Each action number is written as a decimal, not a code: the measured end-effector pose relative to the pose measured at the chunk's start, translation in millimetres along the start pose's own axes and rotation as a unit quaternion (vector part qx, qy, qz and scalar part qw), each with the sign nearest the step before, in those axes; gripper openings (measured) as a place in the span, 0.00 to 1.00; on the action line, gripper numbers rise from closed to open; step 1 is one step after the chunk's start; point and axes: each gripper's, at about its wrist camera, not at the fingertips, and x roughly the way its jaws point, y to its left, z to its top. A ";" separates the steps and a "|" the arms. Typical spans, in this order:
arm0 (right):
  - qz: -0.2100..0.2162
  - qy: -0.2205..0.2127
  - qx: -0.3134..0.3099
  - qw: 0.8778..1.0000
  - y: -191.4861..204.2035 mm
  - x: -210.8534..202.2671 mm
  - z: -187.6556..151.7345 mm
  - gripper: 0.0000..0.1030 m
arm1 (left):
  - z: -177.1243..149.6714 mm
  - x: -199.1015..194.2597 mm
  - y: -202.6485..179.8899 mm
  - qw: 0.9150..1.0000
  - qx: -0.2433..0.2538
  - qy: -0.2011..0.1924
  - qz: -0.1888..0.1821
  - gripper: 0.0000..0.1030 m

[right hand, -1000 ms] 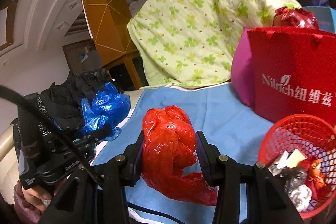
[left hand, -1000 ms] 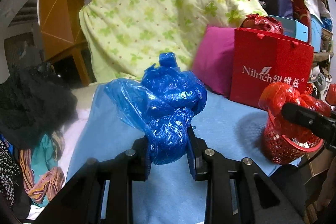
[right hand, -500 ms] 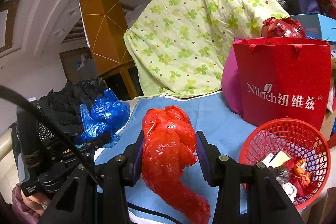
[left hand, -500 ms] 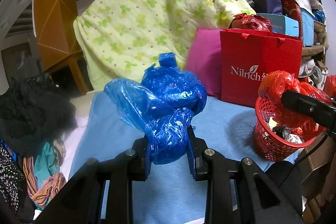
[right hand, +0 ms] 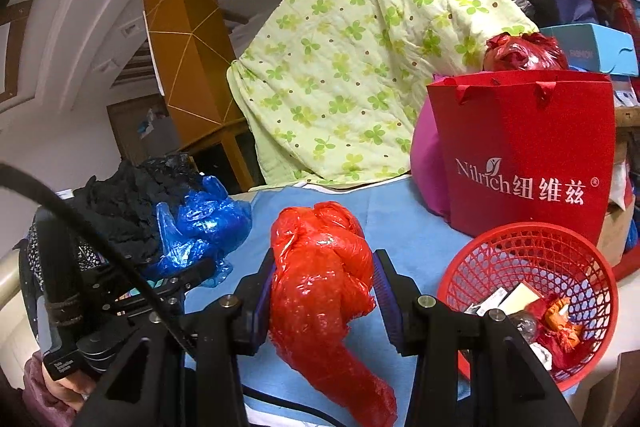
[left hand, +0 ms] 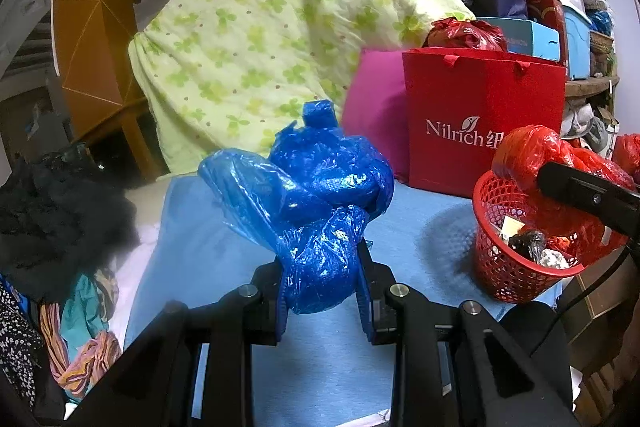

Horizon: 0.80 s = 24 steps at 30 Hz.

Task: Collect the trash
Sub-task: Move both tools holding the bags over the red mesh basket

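My left gripper (left hand: 323,291) is shut on a crumpled blue plastic bag (left hand: 320,195), held up over the blue sheet (left hand: 192,251). In the right wrist view my right gripper (right hand: 324,303) is shut on a knotted red plastic bag (right hand: 320,267) whose tail hangs down below the fingers. A red mesh basket (right hand: 532,231) with wrappers and scraps inside stands at the lower right of that bag. In the left wrist view the red bag (left hand: 528,155) hangs at the basket's (left hand: 500,267) rim. The blue bag (right hand: 204,223) also shows at the left of the right wrist view.
A red Nilrich paper bag (left hand: 480,123) and a pink cushion (left hand: 376,99) stand behind the basket. A green clover quilt (left hand: 256,39) is draped at the back. Dark and striped clothes (left hand: 52,211) lie heaped on the left. Boxes and bags crowd the shelves (left hand: 540,7) at the right.
Both grippers have shifted sideways with their bags still held. The basket and red paper bag have slid leftward in both views, and the basket's contents show more fully.
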 end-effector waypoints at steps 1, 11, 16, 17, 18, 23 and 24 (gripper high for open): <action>0.000 0.001 0.003 1.000 -1.5 -0.5 -0.3 0.47 | -0.2 0.3 -1.1 1.000 0.001 0.001 0.000 0.29; -0.010 0.000 0.018 1.000 -14.7 -6.7 -3.9 0.47 | -0.4 3.7 -11.1 1.000 0.010 0.006 -0.006 0.29; -0.013 0.001 0.027 1.000 -19.7 -8.6 -4.9 0.48 | -1.8 6.4 -13.9 1.000 0.016 0.010 -0.009 0.29; -0.014 0.001 0.028 1.000 -20.7 -9.0 -4.7 0.48 | -1.9 6.4 -14.1 1.000 0.018 0.010 -0.010 0.29; -0.014 0.000 0.029 0.999 -21.0 -10.0 -5.0 0.48 | -1.8 6.6 -15.0 1.000 0.019 0.010 -0.010 0.29; -0.015 0.000 0.033 0.999 -24.1 -11.9 -4.8 0.48 | 0.1 8.0 -19.2 1.000 0.024 0.011 -0.014 0.29; -0.015 0.000 0.034 0.999 -24.6 -12.2 -5.5 0.48 | 0.0 8.2 -19.2 1.000 0.025 0.011 -0.015 0.29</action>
